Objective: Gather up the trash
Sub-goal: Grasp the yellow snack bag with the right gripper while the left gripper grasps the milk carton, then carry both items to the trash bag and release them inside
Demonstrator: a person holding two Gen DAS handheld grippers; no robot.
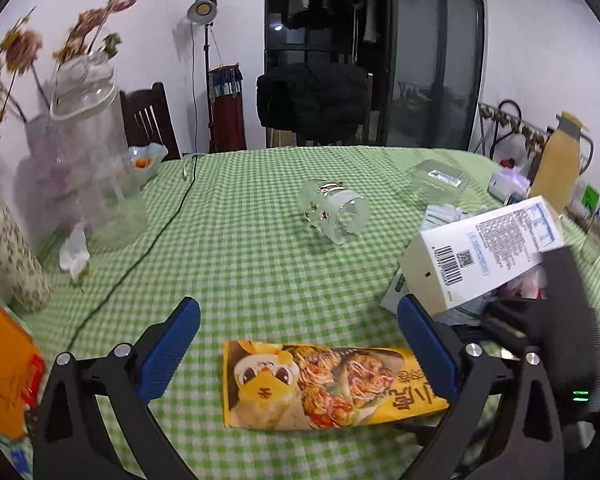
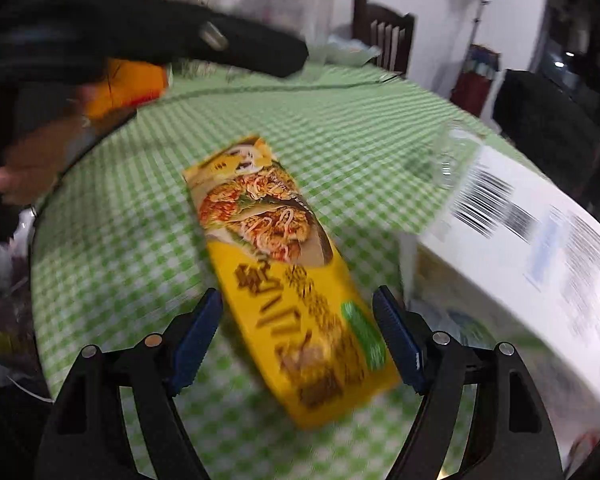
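Lying flat on the green checked counter (image 1: 260,264), between the spread blue fingers (image 1: 172,348) of the left gripper (image 1: 300,354), a yellow snack wrapper (image 1: 324,386) with a cartoon face and noodle picture. Left fingers released, wide apart, touching nothing. Same wrapper (image 2: 288,280) seen from the right wrist, its near end between the parted fingers (image 2: 196,336) of the right gripper (image 2: 298,338), also released; contact with the wrapper too blurred to tell. Beyond the left gripper's right finger, a white box (image 1: 484,252) with a barcode and printed label, tilted up over a heap of papers; in the right view, that box (image 2: 540,240) just beside the right finger. Ahead of the left fingers, well apart, a clear glass jar (image 1: 334,210) on its side. Further ahead and right, a clear plastic container (image 1: 436,180). Off to the left, a black cable (image 1: 140,256), a crumpled tissue (image 1: 74,254), a tall glass vase (image 1: 96,160) and dried flowers (image 1: 24,48).
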